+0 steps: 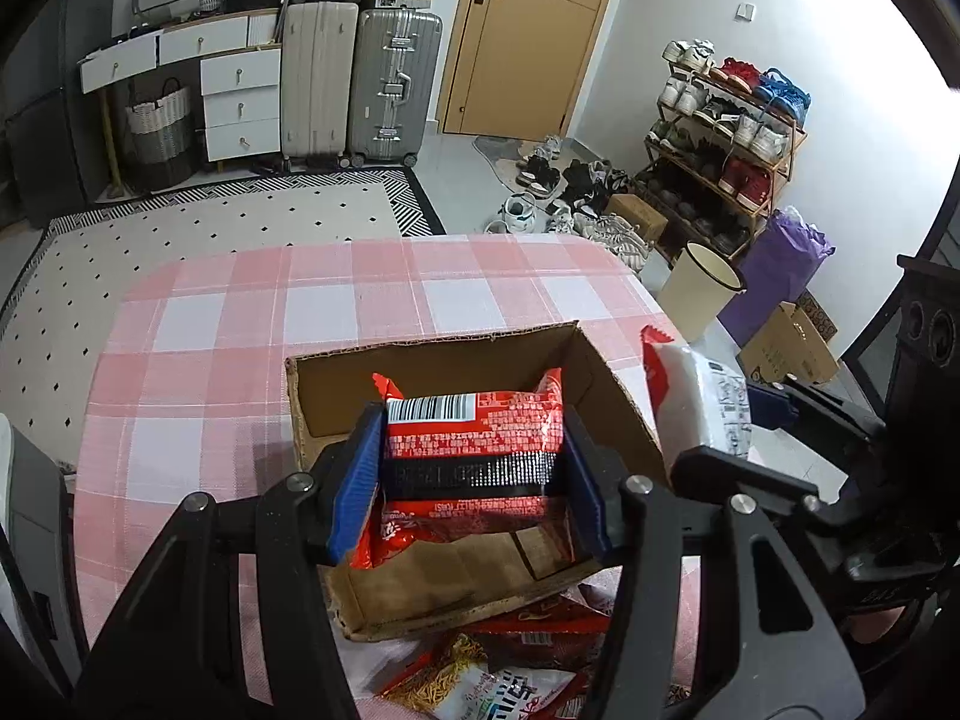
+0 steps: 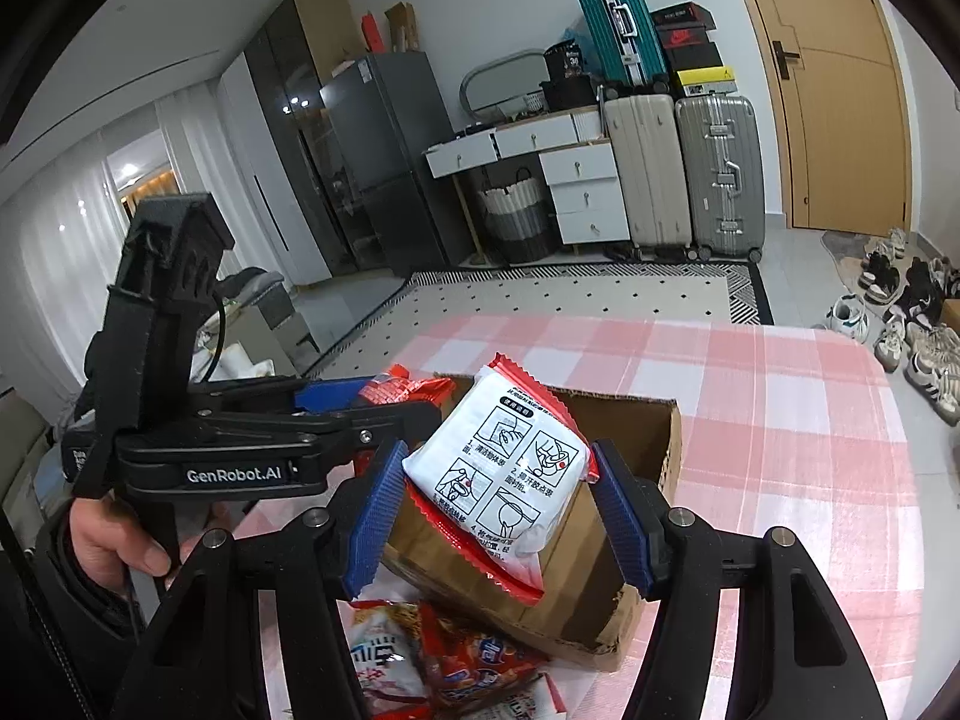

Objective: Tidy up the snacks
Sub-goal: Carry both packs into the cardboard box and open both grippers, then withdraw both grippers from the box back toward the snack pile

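An open cardboard box (image 1: 336, 396) sits on the pink checked tablecloth (image 1: 240, 324). My left gripper (image 1: 474, 468) is shut on a red snack packet (image 1: 474, 438) with a barcode, held over the box's inside. My right gripper (image 2: 498, 492) is shut on a white packet with red edges (image 2: 504, 468), held above the box (image 2: 666, 450) near its front edge. The right gripper and its white packet (image 1: 702, 396) show at the right of the left wrist view. The left gripper (image 2: 336, 402) shows at the left of the right wrist view.
Several loose red and white snack packets (image 1: 510, 672) lie on the cloth in front of the box, also in the right wrist view (image 2: 444, 660). Beyond the table are a rug, suitcases (image 1: 360, 84), a shoe rack (image 1: 726, 150) and a bin (image 1: 702, 288).
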`<state>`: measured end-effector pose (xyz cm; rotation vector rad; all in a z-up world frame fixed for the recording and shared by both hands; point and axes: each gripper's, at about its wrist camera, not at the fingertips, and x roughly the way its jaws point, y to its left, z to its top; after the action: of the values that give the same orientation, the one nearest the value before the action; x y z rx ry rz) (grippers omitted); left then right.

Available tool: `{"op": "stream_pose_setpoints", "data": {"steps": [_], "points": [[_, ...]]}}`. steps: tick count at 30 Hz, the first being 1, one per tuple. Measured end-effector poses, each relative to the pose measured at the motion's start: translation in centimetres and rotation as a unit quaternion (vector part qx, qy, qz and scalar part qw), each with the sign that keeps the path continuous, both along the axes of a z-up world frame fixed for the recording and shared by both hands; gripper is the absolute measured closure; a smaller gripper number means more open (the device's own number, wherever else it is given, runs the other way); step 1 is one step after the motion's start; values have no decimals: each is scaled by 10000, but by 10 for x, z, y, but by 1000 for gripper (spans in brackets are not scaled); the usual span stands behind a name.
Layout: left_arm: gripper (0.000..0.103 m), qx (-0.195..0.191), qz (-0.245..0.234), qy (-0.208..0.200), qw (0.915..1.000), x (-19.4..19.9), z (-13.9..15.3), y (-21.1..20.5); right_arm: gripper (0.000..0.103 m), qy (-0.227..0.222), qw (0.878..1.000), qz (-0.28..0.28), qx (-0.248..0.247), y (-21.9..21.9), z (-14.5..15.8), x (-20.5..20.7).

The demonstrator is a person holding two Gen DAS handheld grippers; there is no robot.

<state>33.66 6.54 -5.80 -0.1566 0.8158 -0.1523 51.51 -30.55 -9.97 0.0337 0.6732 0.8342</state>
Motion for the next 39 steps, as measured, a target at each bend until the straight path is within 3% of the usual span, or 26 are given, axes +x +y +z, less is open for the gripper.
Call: {"op": "stream_pose_setpoints", "data": {"steps": [13, 17, 22, 28, 35, 39], "points": [[49, -113, 8, 269, 9996, 19, -30, 2, 39, 220, 9996, 24, -149, 10, -33, 28], [23, -84, 219, 275, 9993, 19, -34, 6, 30, 139, 9998, 61, -99, 14, -38, 30], [21, -204, 210, 271, 9992, 11, -32, 12, 23, 125, 9997, -74, -212, 13, -40, 27], [21, -51, 418, 89, 9991, -28, -15, 11, 20, -1, 9996, -256, -122, -3, -23, 6], [18, 272, 692, -179, 9971, -94, 7, 1, 11, -437, 9983, -394, -13, -30, 8, -58], [15, 381, 694, -360, 9962, -128, 21, -9, 10, -610, 9968, -517, 14, -44, 17, -90]]}}
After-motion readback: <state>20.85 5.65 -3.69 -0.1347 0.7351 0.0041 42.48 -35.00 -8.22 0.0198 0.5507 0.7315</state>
